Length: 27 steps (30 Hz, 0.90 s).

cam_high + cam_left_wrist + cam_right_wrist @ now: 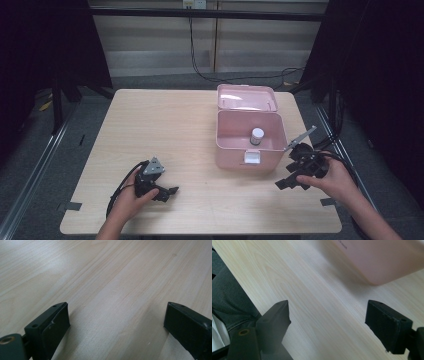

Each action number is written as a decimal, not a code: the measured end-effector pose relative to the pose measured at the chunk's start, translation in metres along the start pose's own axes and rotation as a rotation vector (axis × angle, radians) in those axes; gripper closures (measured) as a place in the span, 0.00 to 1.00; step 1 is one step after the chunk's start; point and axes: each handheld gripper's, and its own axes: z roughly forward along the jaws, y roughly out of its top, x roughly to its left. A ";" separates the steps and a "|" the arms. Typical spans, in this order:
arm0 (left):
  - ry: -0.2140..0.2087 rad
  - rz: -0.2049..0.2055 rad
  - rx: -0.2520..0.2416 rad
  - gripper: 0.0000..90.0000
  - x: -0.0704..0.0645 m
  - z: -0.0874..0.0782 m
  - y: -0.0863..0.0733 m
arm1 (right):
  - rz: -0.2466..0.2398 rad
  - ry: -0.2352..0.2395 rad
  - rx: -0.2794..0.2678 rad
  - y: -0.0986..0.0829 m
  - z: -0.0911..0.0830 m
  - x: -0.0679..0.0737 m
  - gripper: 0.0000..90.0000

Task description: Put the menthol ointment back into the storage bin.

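Note:
A pink box (pixel 227 150) stands on the right half of the wooden table (pixel 165 130), its lid (pixel 246 98) folded back. Inside it stands a small bottle with a white cap (pixel 257 135). My left gripper (pixel 167 192) rests low over the table's front left, open, with bare wood between its jaws (pixel 117 322). My right gripper (pixel 290 181) hovers just right of the box's front corner, open, nothing between its jaws (pixel 328 320). The box's pink wall (pixel 377 257) fills the top right of the right gripper view.
A white latch (pixel 252 158) sits on the box's front wall. The table's near edge and a person's dark trouser leg (pixel 229 302) appear at the left of the right gripper view. Black cables (pixel 200 65) run over the floor behind the table.

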 end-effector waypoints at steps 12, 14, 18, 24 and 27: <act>0.001 0.000 0.000 0.06 0.000 0.000 0.000 | -0.015 0.012 0.021 -0.016 0.039 -0.001 0.19; 0.001 0.000 0.000 0.06 0.000 0.000 0.000 | -0.017 0.012 0.029 -0.019 0.048 -0.002 0.19; 0.001 0.000 0.000 0.06 0.000 0.000 0.000 | -0.023 0.002 0.029 -0.022 0.054 -0.001 0.19; 0.001 0.000 0.000 0.06 0.000 0.000 0.000 | -0.034 -0.011 0.043 -0.028 0.065 -0.003 0.19; 0.001 0.000 0.000 0.06 0.000 0.000 0.000 | -0.034 -0.014 0.047 -0.032 0.069 -0.003 0.19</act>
